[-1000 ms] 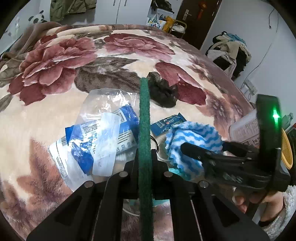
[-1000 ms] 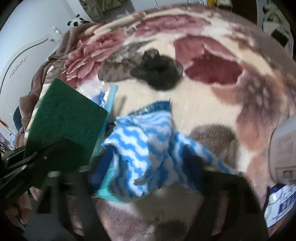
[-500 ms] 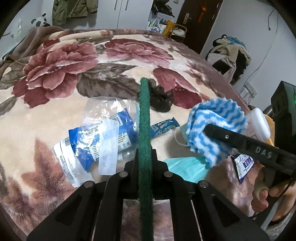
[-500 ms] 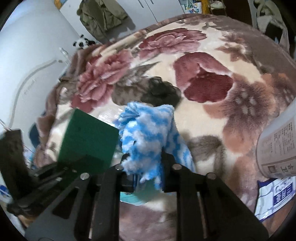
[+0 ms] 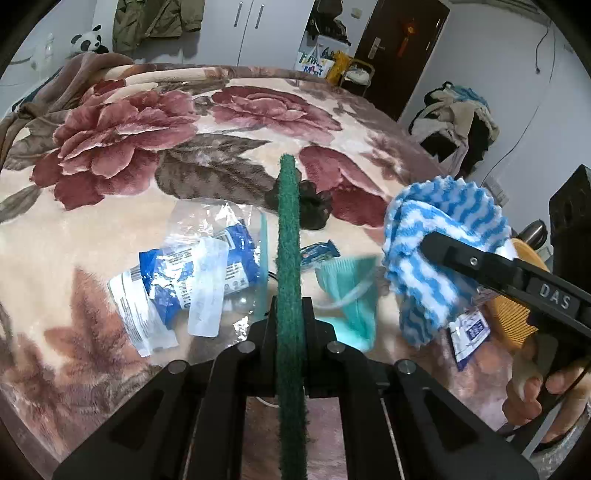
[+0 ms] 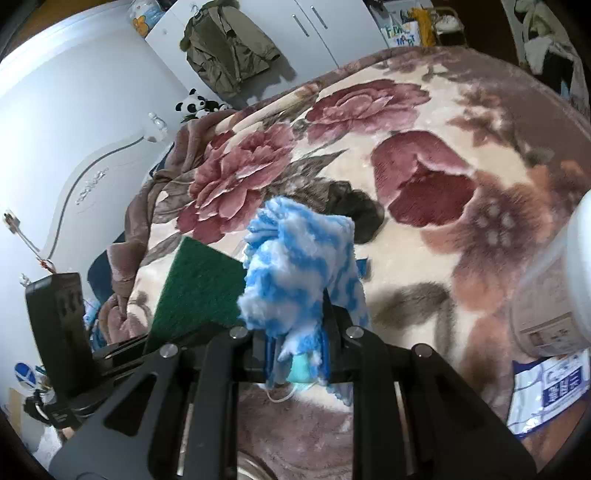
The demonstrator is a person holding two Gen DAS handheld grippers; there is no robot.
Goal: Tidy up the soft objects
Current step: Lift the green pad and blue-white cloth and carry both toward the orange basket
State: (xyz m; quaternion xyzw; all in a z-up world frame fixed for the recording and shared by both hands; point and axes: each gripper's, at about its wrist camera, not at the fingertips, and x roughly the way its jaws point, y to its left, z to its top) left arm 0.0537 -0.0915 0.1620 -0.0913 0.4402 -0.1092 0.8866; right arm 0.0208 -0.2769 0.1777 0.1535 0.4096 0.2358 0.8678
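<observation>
Two handheld grippers hang above a bed spread with a rose-patterned plush blanket point(image 5: 110, 147), each pinching something soft. The left gripper point(image 5: 290, 317) has its jaws pressed tight on a dark green scouring pad point(image 5: 289, 236), held on edge so that its own camera sees only a thin upright strip; the right wrist view shows the pad's broad flat face point(image 6: 201, 284). The right gripper point(image 6: 295, 332) is clamped on a bunched blue-and-white wavy-striped cloth point(image 6: 299, 266), which bulges above the jaws and trails below them, clear of the blanket. In the left wrist view the same cloth point(image 5: 439, 251) hangs from the right gripper's black fingers, with a person's hand point(image 5: 535, 391) on the handle at the right edge.

Below the grippers on the blanket lie a teal face mask point(image 5: 351, 295), a crumpled clear bag with blue-and-white packets point(image 5: 192, 273), a small blue wrapper point(image 5: 317, 253) and, farther off, a dark hair scrunchie point(image 5: 314, 206). A white container point(image 6: 554, 288) and a blue-and-white sachet point(image 6: 550, 387) sit at the right. A toy panda point(image 5: 88, 42) and an olive jacket point(image 5: 155, 22) stand by the far wardrobe.
</observation>
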